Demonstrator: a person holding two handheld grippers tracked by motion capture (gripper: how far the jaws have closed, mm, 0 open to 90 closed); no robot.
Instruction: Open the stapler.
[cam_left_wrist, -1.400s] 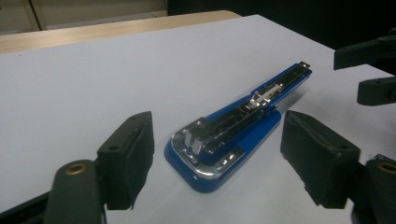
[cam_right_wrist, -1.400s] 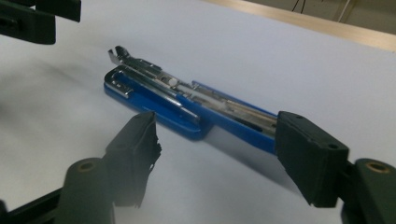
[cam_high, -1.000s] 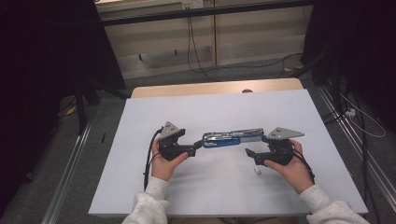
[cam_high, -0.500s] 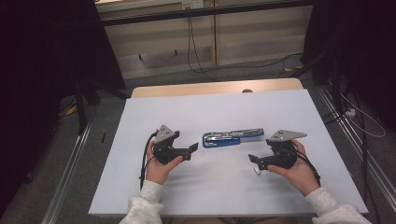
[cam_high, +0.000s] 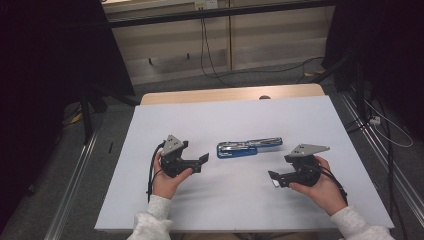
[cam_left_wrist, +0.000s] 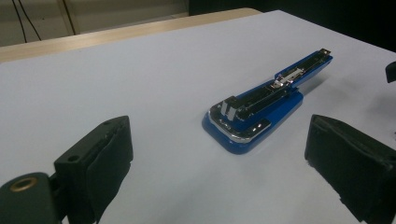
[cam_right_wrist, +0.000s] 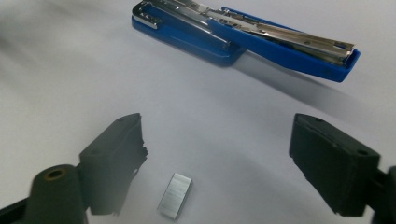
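Both grippers are sitting open with nothing in them, and I am watching them from far away. On the left, my left gripper (cam_high: 202, 161) is resting on the table with its jaws spread wide, aiming at the blue stapler (cam_high: 249, 147). My right gripper (cam_high: 274, 180) is resting open too; its jaws have just been opening and then closing a bit, and nothing is being squeezed between them.

I am looking at the stapler first. It is lying in the middle of the white table (cam_high: 225, 120), flipped open so its shiny metal track is showing on top. I am guessing it is hard and a bit heavy for its size, not bendy. The metal part is looking slippery, so I am thinking the fat blue base is the best place to grab, from the two long sides.

In the right gripper view, a small block of staples (cam_right_wrist: 174, 201) is lying flat on the table between the open jaws, at about 6 o'clock from the stapler (cam_right_wrist: 243, 39). I am guessing it is very light, thin and easy to snap apart, so it is asking for a soft pinch on its long edges.

I am counting: one stapler, one staple block, two grippers, one table.
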